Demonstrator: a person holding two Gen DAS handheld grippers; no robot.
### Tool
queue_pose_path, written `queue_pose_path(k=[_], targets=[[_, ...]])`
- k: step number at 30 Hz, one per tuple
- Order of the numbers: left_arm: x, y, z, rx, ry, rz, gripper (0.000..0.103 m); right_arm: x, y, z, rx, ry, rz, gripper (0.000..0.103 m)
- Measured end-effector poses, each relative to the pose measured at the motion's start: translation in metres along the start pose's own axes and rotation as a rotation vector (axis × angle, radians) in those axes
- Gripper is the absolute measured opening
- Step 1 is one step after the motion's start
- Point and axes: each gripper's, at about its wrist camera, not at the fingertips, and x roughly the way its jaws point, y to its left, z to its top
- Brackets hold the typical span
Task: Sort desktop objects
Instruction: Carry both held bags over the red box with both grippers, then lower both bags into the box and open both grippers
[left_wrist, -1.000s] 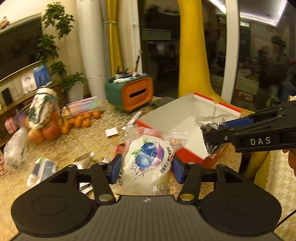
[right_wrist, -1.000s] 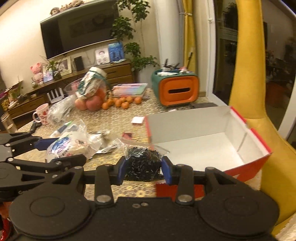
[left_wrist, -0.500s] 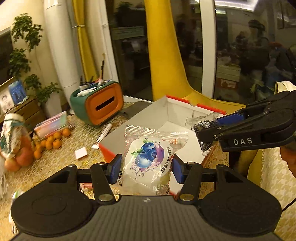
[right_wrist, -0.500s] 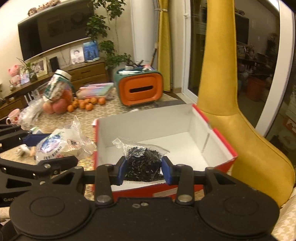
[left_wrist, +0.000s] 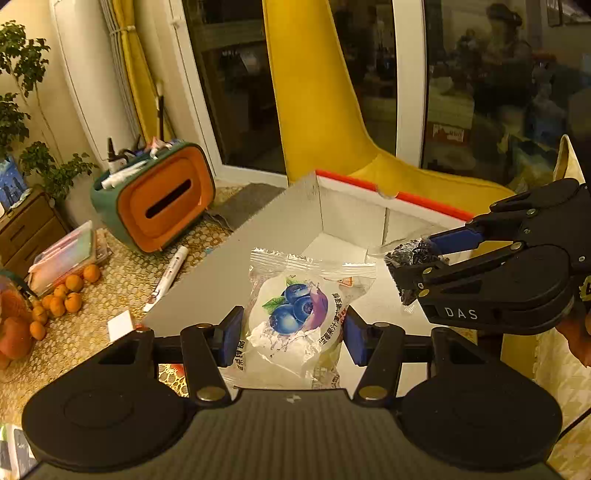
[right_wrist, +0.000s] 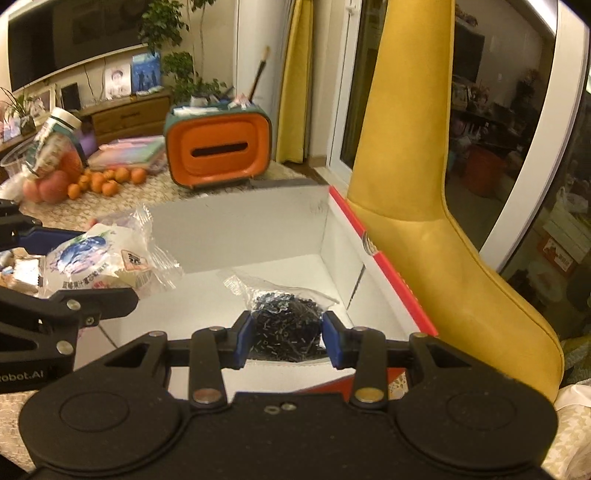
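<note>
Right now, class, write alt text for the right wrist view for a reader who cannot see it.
The right gripper holds a clear bag of small black bits over an open white box with a red rim. At left, the left gripper holds a blueberry snack packet above the box's edge. Behind stand an orange tissue box, small oranges and a yellow chair.

White, red-edged box (left_wrist: 354, 221), blueberry-printed white packet (left_wrist: 295, 325), yellow chair (right_wrist: 443, 240), orange-fronted teal organizer (left_wrist: 162, 199).

Left gripper (left_wrist: 291, 334) with blueberry snack packet (left_wrist: 295, 317) carried from beside box (left_wrist: 354, 221) to above its interior. Right gripper (right_wrist: 284, 338) with bag of black pieces (right_wrist: 284, 325) likewise moved over box floor.
</note>
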Motion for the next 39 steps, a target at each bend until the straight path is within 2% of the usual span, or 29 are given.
queue_pose_path(k=[4, 10, 15, 21, 26, 33, 39], targets=[[0.024, 0.000, 0.004, -0.001, 0.048, -0.003, 0.054, 0.019, -0.004, 0.004, 0.004, 0.050, 0.019, 0.039], [0.062, 0.002, 0.007, 0.011, 0.124, 0.000, 0.055, 0.038, 0.001, 0.004, -0.070, 0.099, 0.056, 0.039], [0.086, 0.008, 0.009, -0.025, 0.172, -0.003, 0.055, 0.057, -0.001, 0.003, -0.101, 0.152, 0.065, 0.039], [0.111, 0.016, 0.013, -0.102, 0.279, -0.045, 0.055, 0.075, 0.004, 0.005, -0.162, 0.235, 0.093, 0.039], [0.124, 0.013, 0.009, -0.098, 0.359, -0.033, 0.055, 0.087, 0.005, 0.008, -0.177, 0.280, 0.099, 0.039], [0.131, 0.013, 0.010, -0.092, 0.407, -0.066, 0.055, 0.091, 0.001, 0.005, -0.184, 0.301, 0.111, 0.039], [0.127, 0.011, 0.009, -0.078, 0.401, -0.049, 0.055, 0.088, 0.006, 0.003, -0.227, 0.295, 0.090, 0.050]])
